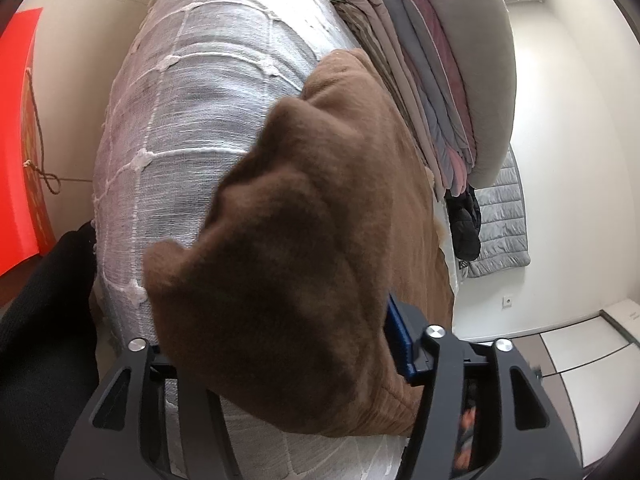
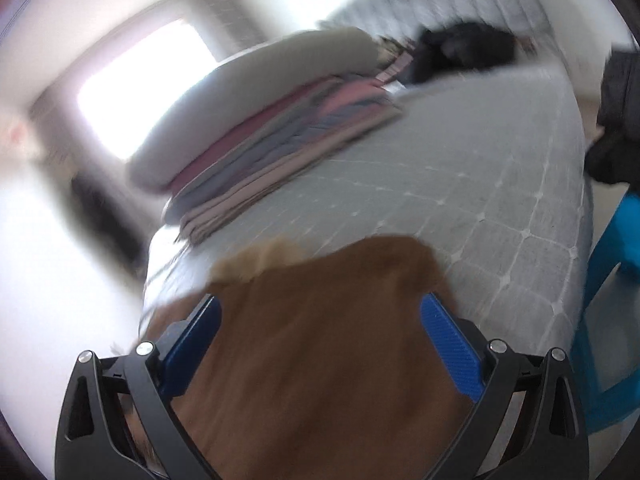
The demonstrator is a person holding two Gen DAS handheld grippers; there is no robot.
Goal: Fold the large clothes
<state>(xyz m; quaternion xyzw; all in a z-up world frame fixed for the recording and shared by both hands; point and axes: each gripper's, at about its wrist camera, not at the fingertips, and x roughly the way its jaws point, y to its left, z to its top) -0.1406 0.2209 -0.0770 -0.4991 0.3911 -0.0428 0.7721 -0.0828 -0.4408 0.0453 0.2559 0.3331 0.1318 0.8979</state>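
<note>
The left gripper (image 1: 280,360) is bunched deep in a brown fleece garment (image 1: 304,240): one blue finger pad (image 1: 398,344) shows at the right edge of the fabric, the other is buried under it, so the cloth appears pinched between them, raised in a lump over the gripper. The right gripper (image 2: 320,344) stands wide, its two blue pads (image 2: 452,352) well apart, and the same brown garment (image 2: 320,360) fills the gap between them without either pad clearly pressing on it; this view is smeared by motion.

The garment lies on a bed under a pale grey bedspread (image 1: 192,120) with a white stitched grid. One paler, cream patch of lining (image 2: 260,260) shows at the garment's far edge in the right view.

Beyond the garment on the bed sits one stack of folded clothes (image 1: 432,92) in grey, pink and maroon layers, too many and too close to count, with one grey cushion (image 1: 472,60) on top. One black jacket (image 1: 464,224) hangs just past the stack, against a grey quilted piece (image 1: 504,220).

Left of the bed a red sheet (image 1: 20,140) hangs on the wall with a cord across it. A blue plastic frame (image 2: 612,300) stands right of the bed in the right view. No writing is readable anywhere.
</note>
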